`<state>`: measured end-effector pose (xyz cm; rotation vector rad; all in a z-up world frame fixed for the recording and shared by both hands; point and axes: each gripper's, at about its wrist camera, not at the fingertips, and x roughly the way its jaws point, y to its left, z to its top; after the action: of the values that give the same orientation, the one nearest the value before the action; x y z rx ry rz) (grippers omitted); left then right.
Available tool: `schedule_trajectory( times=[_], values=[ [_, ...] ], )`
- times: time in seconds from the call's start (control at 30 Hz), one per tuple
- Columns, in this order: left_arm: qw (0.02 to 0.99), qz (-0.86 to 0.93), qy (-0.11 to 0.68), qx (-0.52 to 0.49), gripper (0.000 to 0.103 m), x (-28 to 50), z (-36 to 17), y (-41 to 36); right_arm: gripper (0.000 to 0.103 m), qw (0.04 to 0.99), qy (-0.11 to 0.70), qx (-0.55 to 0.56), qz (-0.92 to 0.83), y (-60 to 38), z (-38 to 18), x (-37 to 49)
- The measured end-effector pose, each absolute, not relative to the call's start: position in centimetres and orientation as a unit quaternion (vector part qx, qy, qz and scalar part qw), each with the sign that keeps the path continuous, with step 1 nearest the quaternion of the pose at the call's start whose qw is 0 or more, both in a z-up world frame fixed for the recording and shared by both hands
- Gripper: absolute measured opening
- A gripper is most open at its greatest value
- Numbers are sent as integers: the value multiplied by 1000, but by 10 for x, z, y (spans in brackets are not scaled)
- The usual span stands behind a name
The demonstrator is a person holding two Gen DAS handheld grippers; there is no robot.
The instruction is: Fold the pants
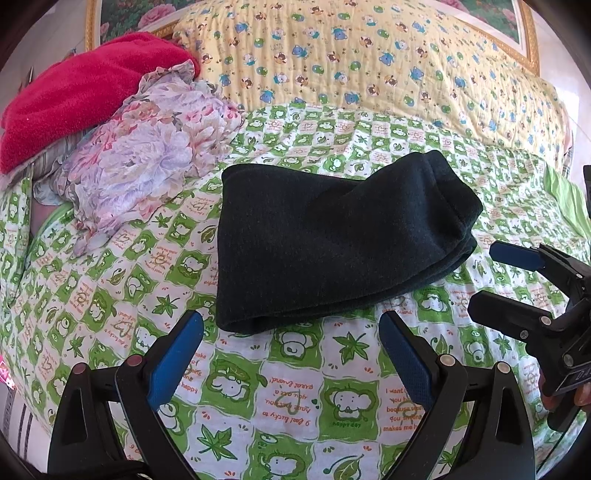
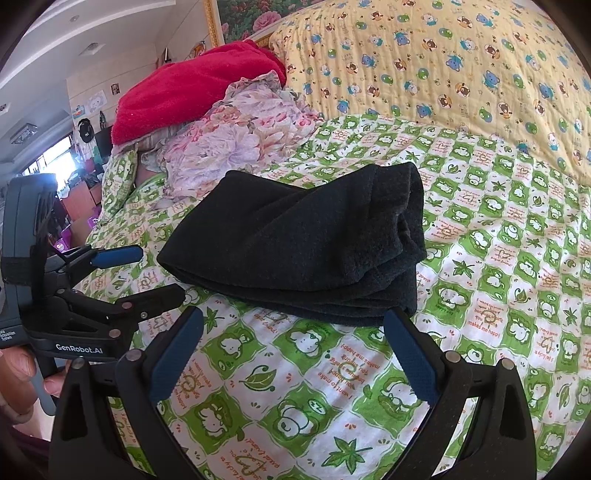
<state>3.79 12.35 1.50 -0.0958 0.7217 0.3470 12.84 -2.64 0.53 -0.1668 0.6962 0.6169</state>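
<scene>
The dark pants (image 1: 332,240) lie folded into a compact bundle on the green and white patterned bed sheet (image 1: 280,387); they also show in the right wrist view (image 2: 303,251). My left gripper (image 1: 291,325) is open and empty, just short of the bundle's near edge. My right gripper (image 2: 293,321) is open and empty, just short of the bundle's near right corner. The right gripper also shows at the right of the left wrist view (image 1: 487,277), beside the bundle. The left gripper shows at the left of the right wrist view (image 2: 159,273).
A floral cloth (image 1: 147,147) and a red blanket (image 1: 85,92) are piled at the back left of the bed. A yellow bear-print quilt (image 1: 369,55) lies along the back, under a gold-framed picture (image 1: 524,29). Room furniture (image 2: 74,199) stands beyond the bed's left side.
</scene>
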Motion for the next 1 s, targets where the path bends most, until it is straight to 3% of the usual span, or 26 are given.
schedule_trajectory(
  times=[1.0],
  values=[
    [921,182,339,-58,96,39,27,132,98,894,323,-85,299,-26,18,133]
  ],
)
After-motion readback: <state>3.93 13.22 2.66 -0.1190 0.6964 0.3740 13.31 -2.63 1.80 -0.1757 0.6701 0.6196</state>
